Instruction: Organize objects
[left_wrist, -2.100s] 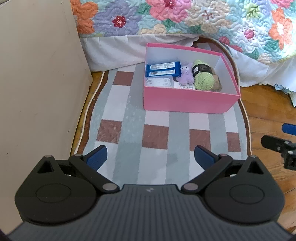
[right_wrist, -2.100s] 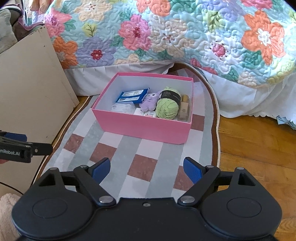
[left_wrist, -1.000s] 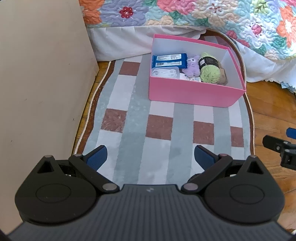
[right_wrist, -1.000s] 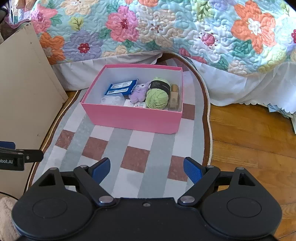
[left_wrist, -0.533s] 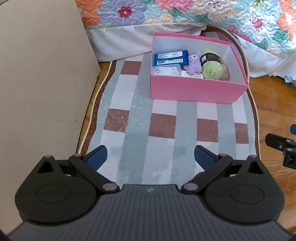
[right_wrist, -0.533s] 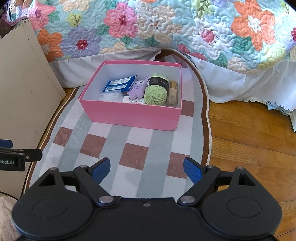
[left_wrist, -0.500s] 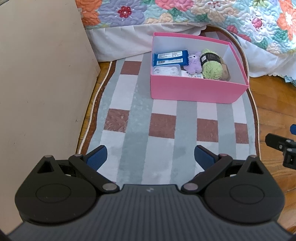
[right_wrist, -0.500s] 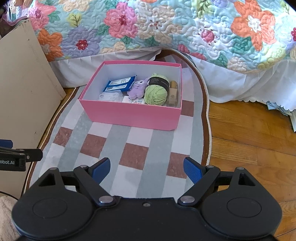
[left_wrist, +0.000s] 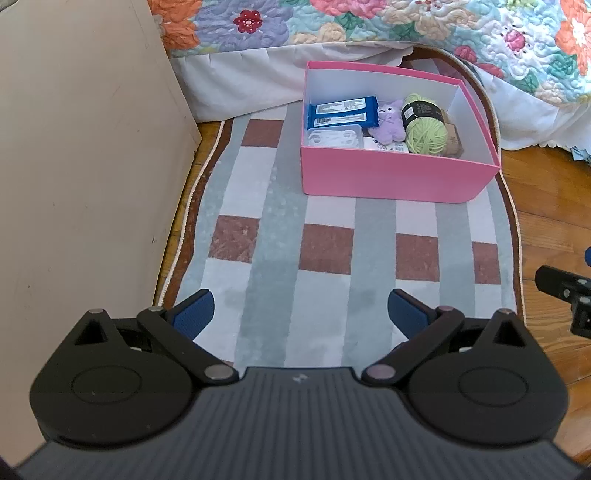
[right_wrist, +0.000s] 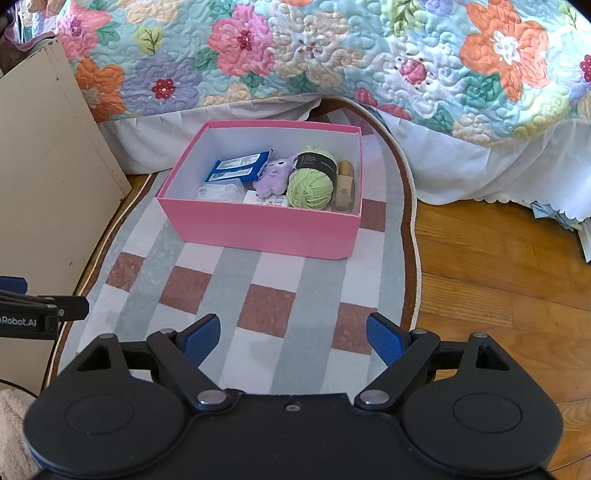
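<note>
pink box (right_wrist: 266, 230) sits on the striped and checked rug (right_wrist: 266, 306), at the rug's far end just in front of the white bed skirt (right_wrist: 454, 162) and the floral quilt (right_wrist: 332, 55). the box is open at the top and holds several things side by side: a blue packet (right_wrist: 240, 167) at the back left, a clear plastic case (right_wrist: 221, 192) in front of it, a purple plush toy (right_wrist: 275, 179) in the middle, a ball of green yarn (right_wrist: 309, 186) with a black band, and a beige bottle (right_wrist: 343, 184) lying along the right wall. a small white card (right_wrist: 266, 200) lies in front of the plush toy, against the near wall.

left gripper (left_wrist: 298, 312) hangs over the near end of the rug, its blue-padded fingers (left_wrist: 194, 314) spread wide with nothing between them. right gripper (right_wrist: 293, 338) is also above the near rug, fingers (right_wrist: 382, 338) spread wide and empty. both are well apart from the box.

a beige cabinet panel (left_wrist: 81, 155) stands along the left edge of the rug. wooden floor (right_wrist: 498, 277) shows to the right of the rug. in the left wrist view a part of the right gripper shows at the right edge, over the floor.
</note>
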